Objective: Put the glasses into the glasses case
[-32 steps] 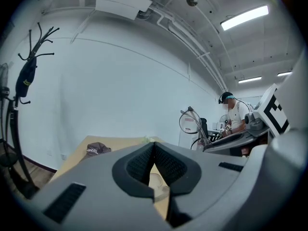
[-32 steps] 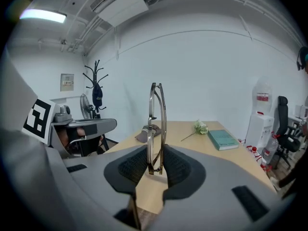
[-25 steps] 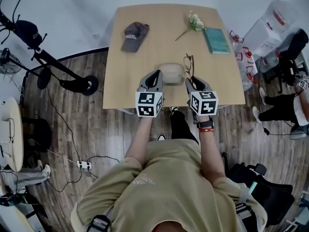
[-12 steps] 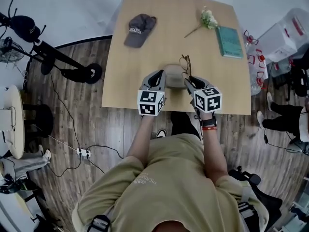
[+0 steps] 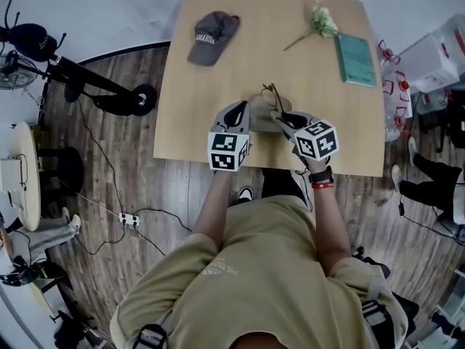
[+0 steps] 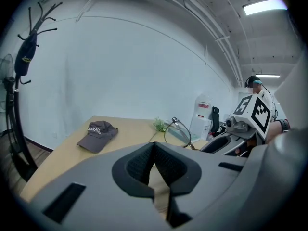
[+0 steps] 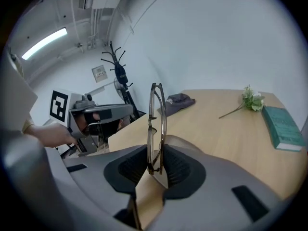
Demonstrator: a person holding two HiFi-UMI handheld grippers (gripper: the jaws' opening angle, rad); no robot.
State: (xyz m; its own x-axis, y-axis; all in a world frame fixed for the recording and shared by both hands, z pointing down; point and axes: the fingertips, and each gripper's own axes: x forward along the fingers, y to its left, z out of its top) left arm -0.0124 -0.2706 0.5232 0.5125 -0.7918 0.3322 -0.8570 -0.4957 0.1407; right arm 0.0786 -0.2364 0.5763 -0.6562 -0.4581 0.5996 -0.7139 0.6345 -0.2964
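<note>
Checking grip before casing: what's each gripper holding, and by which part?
The right gripper pinches the folded glasses by one end of the frame; the left gripper is shut on nothing.

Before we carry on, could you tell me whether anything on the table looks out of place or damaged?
Nothing stands out. The glasses are held upright in the right gripper near the glasses case, apparently undamaged; the cap, flower sprig and book lie tidily on the table.
</note>
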